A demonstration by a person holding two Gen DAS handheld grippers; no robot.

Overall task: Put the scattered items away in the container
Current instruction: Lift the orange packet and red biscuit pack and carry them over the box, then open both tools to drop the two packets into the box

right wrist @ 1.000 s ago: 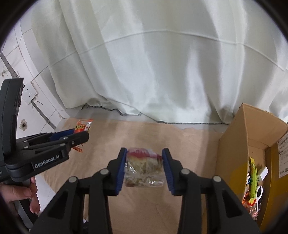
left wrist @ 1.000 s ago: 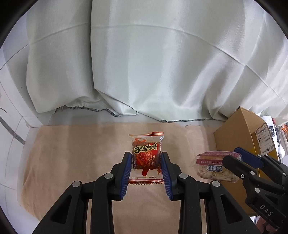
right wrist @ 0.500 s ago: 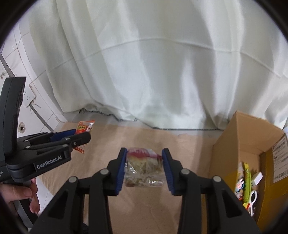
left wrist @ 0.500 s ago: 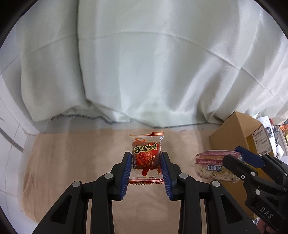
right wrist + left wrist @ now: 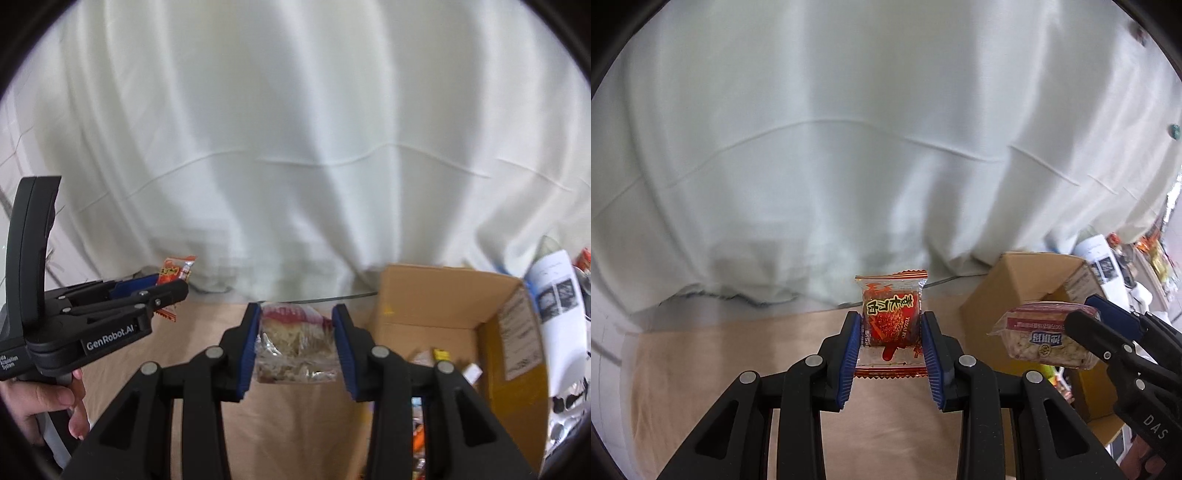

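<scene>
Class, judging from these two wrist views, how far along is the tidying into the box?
Done: several items already lie in the cardboard box. In hand: the left gripper clamps a red snack packet; the right gripper clamps a clear pastry pack. Left: dropping both in; the tan cloth shows nothing else.

Cardboard box [image 5: 436, 295]: contents mostly hidden behind the right tool [image 5: 295, 343]; too small to identify.
Box label [image 5: 517, 332]: print unreadable.
Hand [image 5: 48, 406]: cut off at the left edge.
Curtain [image 5: 886, 147]: blurred.
</scene>
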